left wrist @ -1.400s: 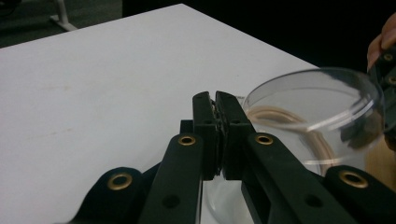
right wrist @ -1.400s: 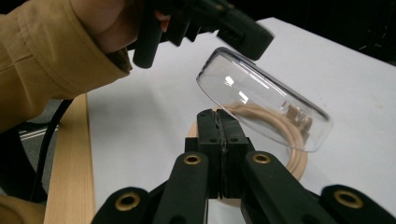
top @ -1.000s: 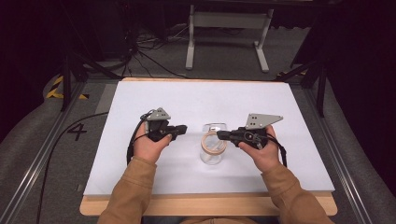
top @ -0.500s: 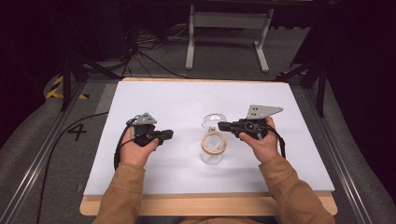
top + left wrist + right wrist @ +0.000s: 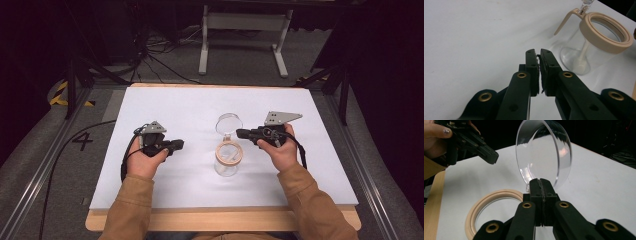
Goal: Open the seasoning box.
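A clear glass jar (image 5: 227,167) with a beige ring rim (image 5: 229,154) stands mid-table on the white sheet. Its clear round lid (image 5: 229,123) is swung up behind the rim, nearly upright. My right gripper (image 5: 240,133) is shut on the lid's lower edge; in the right gripper view the jaws (image 5: 539,181) pinch the lid (image 5: 544,152) above the beige rim (image 5: 491,207). My left gripper (image 5: 180,145) is shut and empty, left of the jar and apart from it. The left gripper view has its closed tips (image 5: 539,53) aimed left of the jar (image 5: 584,52).
The white sheet (image 5: 190,105) covers most of the table, with a wooden strip (image 5: 220,220) along the front edge. Behind the table are floor cables (image 5: 150,55) and a grey metal stand (image 5: 245,30). A black cable (image 5: 65,150) trails off the left side.
The left gripper has drawn back to the left, away from the jar. The right gripper has moved up and back, and the clear lid has swung up open with it.
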Demonstrator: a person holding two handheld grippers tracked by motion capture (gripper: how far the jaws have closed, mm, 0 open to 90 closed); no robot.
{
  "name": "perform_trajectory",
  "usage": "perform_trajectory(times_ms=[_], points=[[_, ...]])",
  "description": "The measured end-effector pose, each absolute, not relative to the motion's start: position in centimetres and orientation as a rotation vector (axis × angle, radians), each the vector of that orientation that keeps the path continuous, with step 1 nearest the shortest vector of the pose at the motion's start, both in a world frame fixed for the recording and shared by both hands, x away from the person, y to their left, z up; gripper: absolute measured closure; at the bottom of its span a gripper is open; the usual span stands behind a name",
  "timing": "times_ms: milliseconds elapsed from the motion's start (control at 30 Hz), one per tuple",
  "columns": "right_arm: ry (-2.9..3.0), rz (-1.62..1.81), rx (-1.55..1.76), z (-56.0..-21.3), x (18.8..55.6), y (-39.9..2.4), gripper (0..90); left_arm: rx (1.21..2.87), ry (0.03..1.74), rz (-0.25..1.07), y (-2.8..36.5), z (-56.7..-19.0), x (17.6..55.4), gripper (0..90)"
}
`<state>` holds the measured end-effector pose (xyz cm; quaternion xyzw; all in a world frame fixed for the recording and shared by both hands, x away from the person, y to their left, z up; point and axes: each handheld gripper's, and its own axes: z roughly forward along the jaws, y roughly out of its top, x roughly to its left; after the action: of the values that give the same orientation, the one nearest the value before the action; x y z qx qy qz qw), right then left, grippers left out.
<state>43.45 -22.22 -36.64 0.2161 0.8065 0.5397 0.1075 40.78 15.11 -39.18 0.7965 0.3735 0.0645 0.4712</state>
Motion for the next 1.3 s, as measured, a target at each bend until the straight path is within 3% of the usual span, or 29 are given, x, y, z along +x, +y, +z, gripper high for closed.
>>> perform_trajectory(times_ms=[233,367,733,1000,1300], points=[[2.368,1.604,0.599,-35.7,42.8,-22.2,90.0,1.956,0.889,0.164,15.0,-38.5,40.6,83.1],[2.374,1.591,0.582,-35.0,42.3,-22.9,83.9,1.989,0.864,0.167,14.9,-37.9,40.5,79.8],[2.276,1.531,0.718,-33.4,41.4,-29.1,75.6,2.01,0.897,0.174,15.9,-37.5,41.3,74.8],[2.263,1.422,0.864,-34.4,42.0,-32.5,68.9,2.039,1.052,0.193,17.1,-38.9,42.9,73.4],[2.262,1.299,0.981,-36.7,43.3,-34.9,61.9,2.042,1.104,0.17,17.9,-40.5,43.9,71.4]])
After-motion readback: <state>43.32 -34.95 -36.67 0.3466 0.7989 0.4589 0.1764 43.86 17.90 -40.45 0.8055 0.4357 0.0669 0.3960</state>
